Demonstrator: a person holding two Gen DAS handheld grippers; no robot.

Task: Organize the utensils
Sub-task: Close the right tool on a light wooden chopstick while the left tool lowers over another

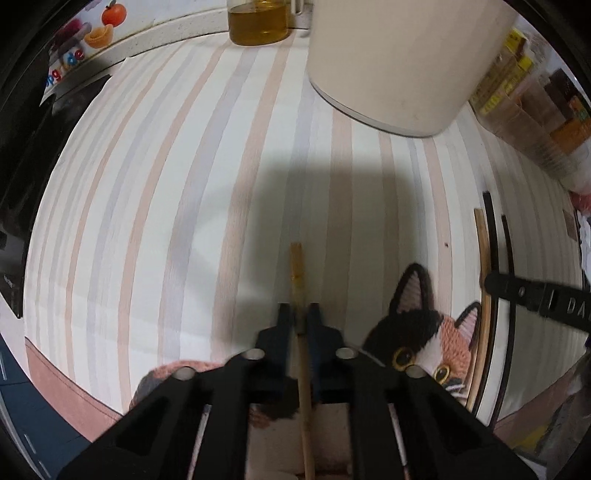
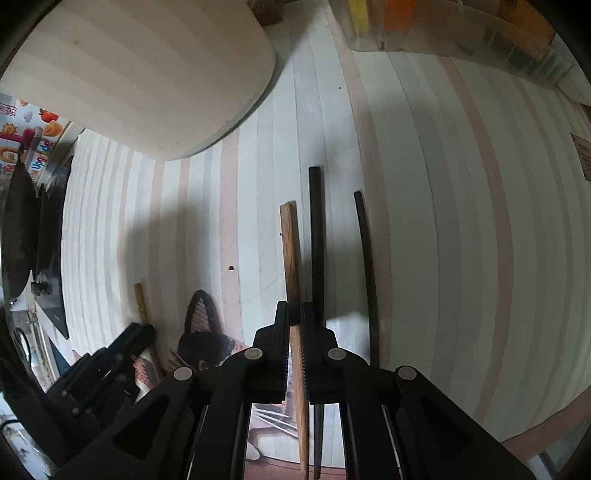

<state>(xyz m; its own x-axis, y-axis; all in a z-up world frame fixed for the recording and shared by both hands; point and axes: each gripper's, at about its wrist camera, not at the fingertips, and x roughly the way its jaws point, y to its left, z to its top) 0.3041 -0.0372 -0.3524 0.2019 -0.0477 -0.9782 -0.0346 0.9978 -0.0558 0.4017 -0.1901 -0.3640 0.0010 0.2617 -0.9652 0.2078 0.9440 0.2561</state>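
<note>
left gripper (image 1: 298,314) clamped on pale wooden chopstick (image 1: 297,273), stick running forward between fingers over striped cloth (image 1: 166,192). right gripper (image 2: 294,314) pinched brown wooden chopstick (image 2: 291,254), its far end out ahead above cloth. two dark chopsticks (image 2: 317,236) lay on cloth just right of held one, roughly parallel. cat-face mat (image 1: 424,343) sat between grippers. big cream container (image 1: 399,62) stood at far side; jar of amber liquid (image 1: 258,22) beside it.
</note>
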